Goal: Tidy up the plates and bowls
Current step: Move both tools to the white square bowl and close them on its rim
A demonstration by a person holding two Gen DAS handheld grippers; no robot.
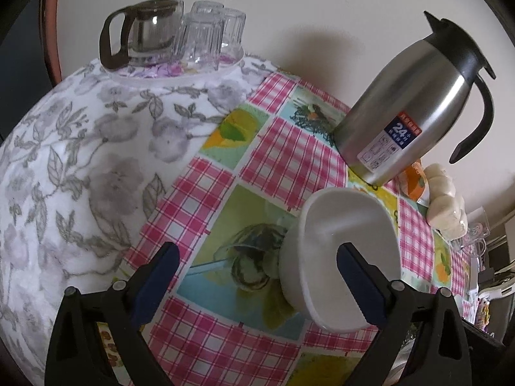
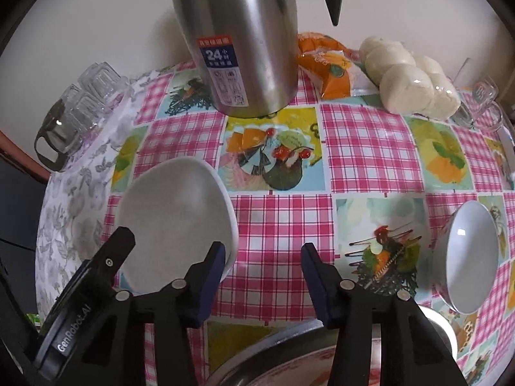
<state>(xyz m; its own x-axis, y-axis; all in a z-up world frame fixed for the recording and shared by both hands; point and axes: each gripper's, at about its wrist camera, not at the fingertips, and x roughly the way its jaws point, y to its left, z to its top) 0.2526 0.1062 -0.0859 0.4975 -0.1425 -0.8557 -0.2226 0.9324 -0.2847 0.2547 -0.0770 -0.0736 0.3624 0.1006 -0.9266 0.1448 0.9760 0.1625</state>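
Note:
A white bowl (image 1: 325, 257) stands on the pink checked tablecloth. My left gripper (image 1: 257, 270) is open around its near-left rim: the right finger is inside the bowl, the left finger stands well outside it. The same bowl (image 2: 175, 212) shows in the right wrist view at the left, with the left gripper's finger over its near rim. My right gripper (image 2: 262, 259) is open and empty above the cloth, just right of that bowl. A second bowl (image 2: 466, 257), white inside with a patterned outside, stands at the far right.
A steel thermos jug (image 1: 408, 103) (image 2: 238, 41) stands at the back. A tray with a glass teapot (image 1: 145, 32) and glasses (image 1: 206, 35) is back left. A bag of buns (image 2: 408, 77), an orange packet (image 2: 325, 64) and glass mugs (image 2: 482, 103) lie back right. A metal basin rim (image 2: 283, 341) is below.

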